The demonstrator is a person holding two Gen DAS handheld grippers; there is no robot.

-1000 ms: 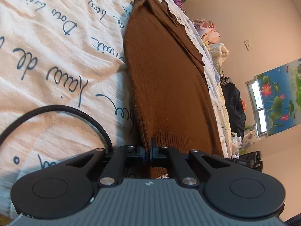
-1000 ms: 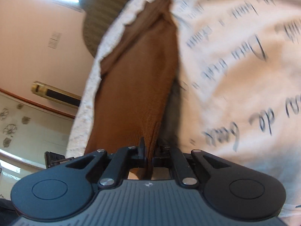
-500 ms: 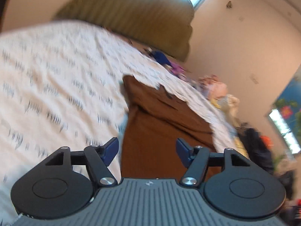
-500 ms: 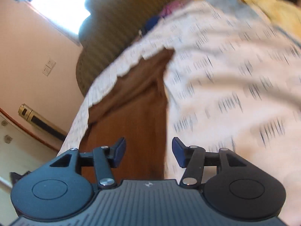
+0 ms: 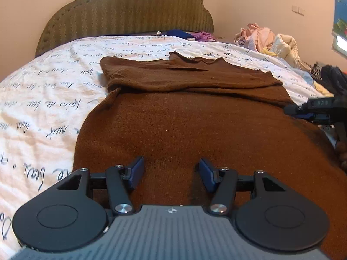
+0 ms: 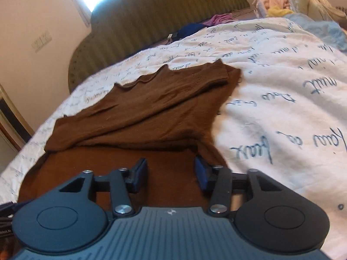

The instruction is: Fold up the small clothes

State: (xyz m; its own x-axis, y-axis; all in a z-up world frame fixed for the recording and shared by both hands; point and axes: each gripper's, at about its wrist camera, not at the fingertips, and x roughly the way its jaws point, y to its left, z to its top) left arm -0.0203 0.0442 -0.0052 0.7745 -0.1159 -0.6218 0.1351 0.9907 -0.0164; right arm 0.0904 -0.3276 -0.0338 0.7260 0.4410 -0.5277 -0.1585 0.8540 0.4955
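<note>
Bedspread: I see the white bedspread point(image 5: 43, 99) with blue script filling the left of the left wrist view, and the same cloth on the right of the right wrist view.
Brown knit garment: the brown knit garment point(image 5: 195, 119) lies flat on the bedspread, its far part folded over in a band across the top; a wavy edge shows at the far end.
Left tongs: my left gripper point(image 5: 171, 171) sits low over the near part of the garment, fingers spread wide with brown knit showing in the gap; nothing is held. Whether the blue pads point(image 5: 136, 171) touch the fabric, I cannot tell.
Right tongs: my right gripper point(image 6: 171, 171) is likewise spread wide and grips nothing. It sits over the near right part of the garment point(image 6: 138, 112); its right pad is at the garment's right edge, beside bare bedspread point(image 6: 282, 112).
Right tongs, seen from left: a dark piece of it shows at the right edge of the left wrist view, at the garment's right border.
Headboard: olive ribbed headboard point(image 5: 125, 15) beyond the bed.
Far right: a pile of pale clothes point(image 5: 269, 41) beside the bed's far corner.
</note>
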